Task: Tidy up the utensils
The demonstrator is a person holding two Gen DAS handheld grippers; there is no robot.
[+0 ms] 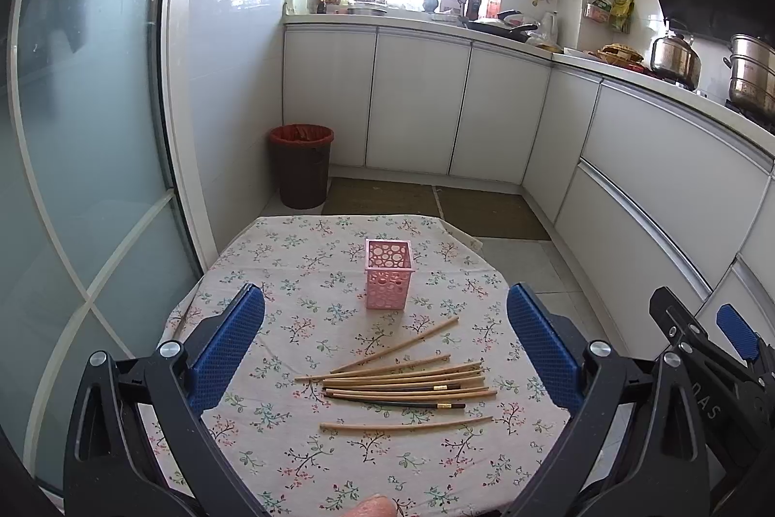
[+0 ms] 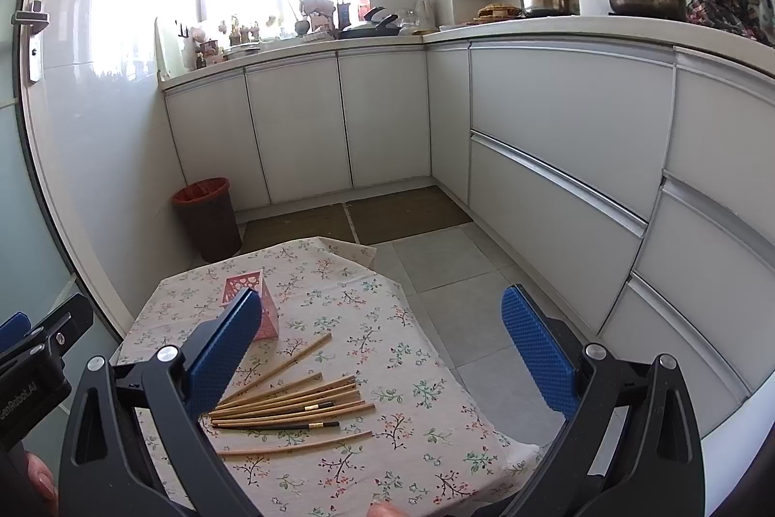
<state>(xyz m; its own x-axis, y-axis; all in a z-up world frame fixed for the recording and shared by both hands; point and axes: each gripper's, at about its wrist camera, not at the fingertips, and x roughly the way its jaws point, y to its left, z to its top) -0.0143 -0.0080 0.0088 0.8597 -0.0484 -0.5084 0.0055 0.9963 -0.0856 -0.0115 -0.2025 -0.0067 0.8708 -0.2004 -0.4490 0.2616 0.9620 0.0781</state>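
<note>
A: While both the left gripper (image 1: 386,340) and right gripper (image 2: 381,345) hover with jaws wide and empty, chopsticks (image 1: 404,383) lie fanned at lower centre, pink holder (image 1: 388,273) just above.

B: Probably take the outlying stick nearest the frame bottom, mid-shaft, then stand it upright in the holder.

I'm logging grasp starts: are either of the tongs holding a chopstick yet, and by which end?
Nothing is held. Left tongs and right tongs are both open above the table; the chopsticks lie loose on the tablecloth, the pink holder untouched.
</note>
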